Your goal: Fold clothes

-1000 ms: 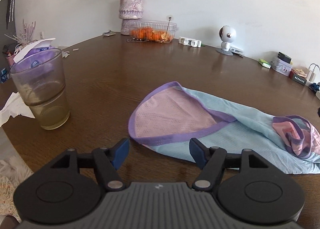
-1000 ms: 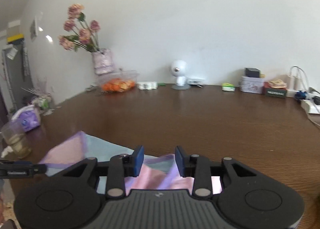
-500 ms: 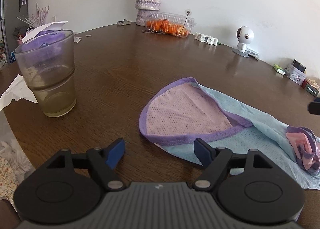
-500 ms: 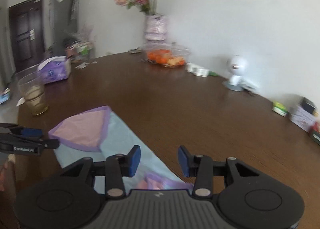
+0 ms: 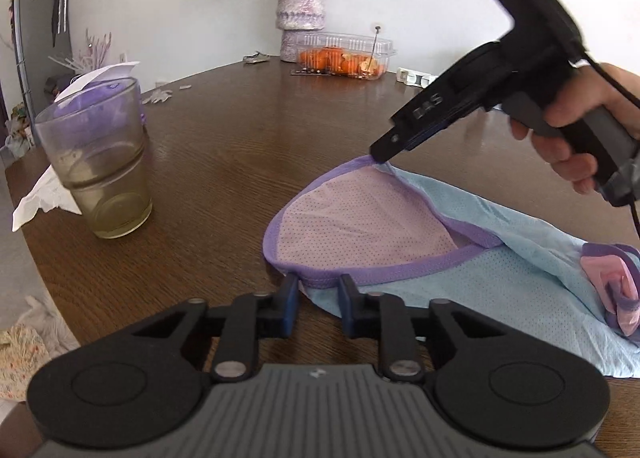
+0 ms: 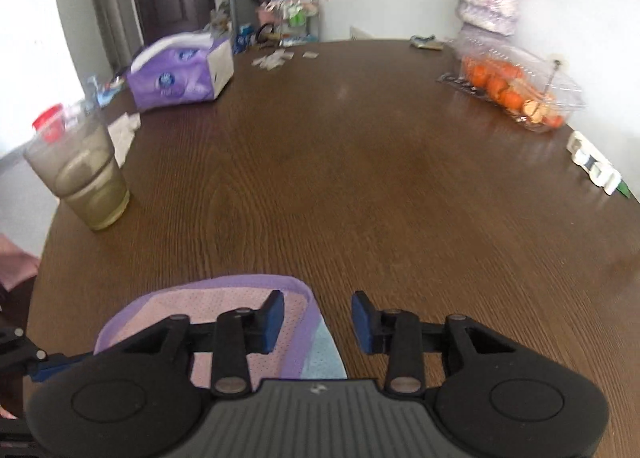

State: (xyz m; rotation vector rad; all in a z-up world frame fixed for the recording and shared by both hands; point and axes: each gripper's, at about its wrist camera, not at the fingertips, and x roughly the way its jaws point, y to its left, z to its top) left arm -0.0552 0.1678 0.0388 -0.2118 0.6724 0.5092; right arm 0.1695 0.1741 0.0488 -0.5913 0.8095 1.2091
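The garment (image 5: 460, 258), a light-blue mesh piece with a pink panel and purple trim, lies spread on the brown tabletop (image 5: 240, 137), its pink panel turned toward the left tool (image 5: 318, 290); the left tool sits low at the near purple hem, its jaws closing with that hem between the pads, a narrow gap visible either side of the cloth, so the pads do not yet look pressed on it; the right tool (image 6: 318, 308) is at the far edge of the pink panel, held in a person's hand (image 5: 580, 129); its jaws are closing too, with the purple border lying between the blue pads (image 6: 272, 314) and space left on both sides; in the left wrist view its tip meets the trim at the top of the panel; a drinking glass (image 5: 96, 161) stands well apart to the left, a purple tissue pack (image 6: 180, 71) beyond it; a clear box of oranges (image 5: 344, 57) and a vase (image 5: 300, 5) stand at the far rim.
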